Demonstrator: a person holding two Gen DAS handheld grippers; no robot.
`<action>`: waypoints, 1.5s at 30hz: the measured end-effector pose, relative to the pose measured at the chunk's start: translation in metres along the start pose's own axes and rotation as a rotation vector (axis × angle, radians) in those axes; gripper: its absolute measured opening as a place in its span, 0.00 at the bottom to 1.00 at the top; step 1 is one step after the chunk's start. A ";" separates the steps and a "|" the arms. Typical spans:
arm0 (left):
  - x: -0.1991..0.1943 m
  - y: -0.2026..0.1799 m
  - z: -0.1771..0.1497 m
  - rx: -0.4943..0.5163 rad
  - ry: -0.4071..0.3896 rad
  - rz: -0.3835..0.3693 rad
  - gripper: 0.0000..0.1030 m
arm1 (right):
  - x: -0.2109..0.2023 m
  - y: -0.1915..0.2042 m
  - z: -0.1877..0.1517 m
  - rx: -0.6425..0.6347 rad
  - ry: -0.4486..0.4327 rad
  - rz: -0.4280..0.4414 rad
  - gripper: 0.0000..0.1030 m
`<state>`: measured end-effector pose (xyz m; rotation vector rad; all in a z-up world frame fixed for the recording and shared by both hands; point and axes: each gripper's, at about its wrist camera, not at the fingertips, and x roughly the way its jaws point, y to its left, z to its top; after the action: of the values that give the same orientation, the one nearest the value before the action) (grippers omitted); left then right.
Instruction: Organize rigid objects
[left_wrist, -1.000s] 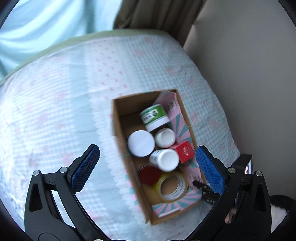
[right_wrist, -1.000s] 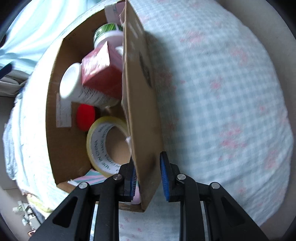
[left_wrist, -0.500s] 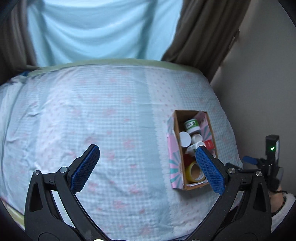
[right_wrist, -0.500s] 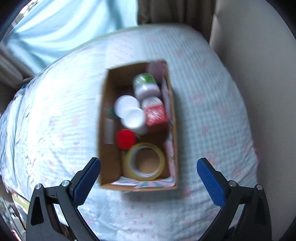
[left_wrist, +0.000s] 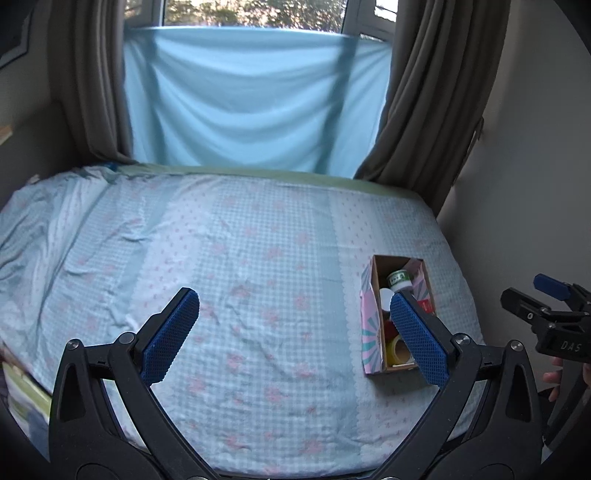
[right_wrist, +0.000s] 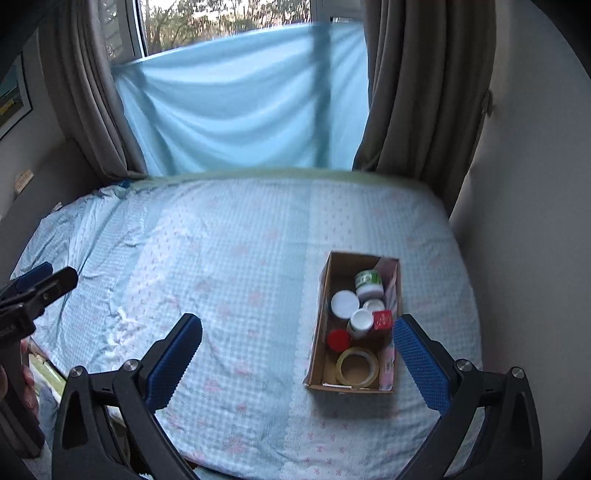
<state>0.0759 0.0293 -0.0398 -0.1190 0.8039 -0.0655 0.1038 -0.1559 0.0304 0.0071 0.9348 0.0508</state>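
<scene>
A cardboard box (right_wrist: 318, 334) is seen resting on the right part of a bed covered with a pale blue checked sheet (right_wrist: 229, 266), near the wall (right_wrist: 532, 221). Inside the box are packed a roll of yellowish tape (right_wrist: 357, 367) at the near end, a red cap (right_wrist: 339, 339) beside it, several white-lidded jars (right_wrist: 345, 303), a small red carton (right_wrist: 382, 319) and a green-labelled jar (right_wrist: 368, 282) toward the far end. The right gripper (right_wrist: 295, 354) is held above the bed with its blue-padded jaws spread wide, nothing between them and no contact with the box. The left gripper (left_wrist: 295, 332) is likewise held with its jaws wide apart and empty, over the middle of the sheet. A light blue cloth (right_wrist: 240, 107) is hung across the window between brown curtains (right_wrist: 424, 85)
</scene>
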 end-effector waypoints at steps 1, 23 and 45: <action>-0.009 0.001 -0.002 -0.008 -0.010 0.006 1.00 | -0.011 0.003 -0.001 0.008 -0.018 -0.008 1.00; -0.053 -0.022 -0.017 0.071 -0.109 0.011 1.00 | -0.055 0.015 -0.024 0.052 -0.148 -0.078 1.00; -0.054 -0.015 -0.016 0.057 -0.123 0.005 1.00 | -0.055 0.013 -0.022 0.057 -0.156 -0.078 1.00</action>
<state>0.0269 0.0188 -0.0104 -0.0670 0.6785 -0.0756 0.0527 -0.1455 0.0623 0.0267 0.7800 -0.0480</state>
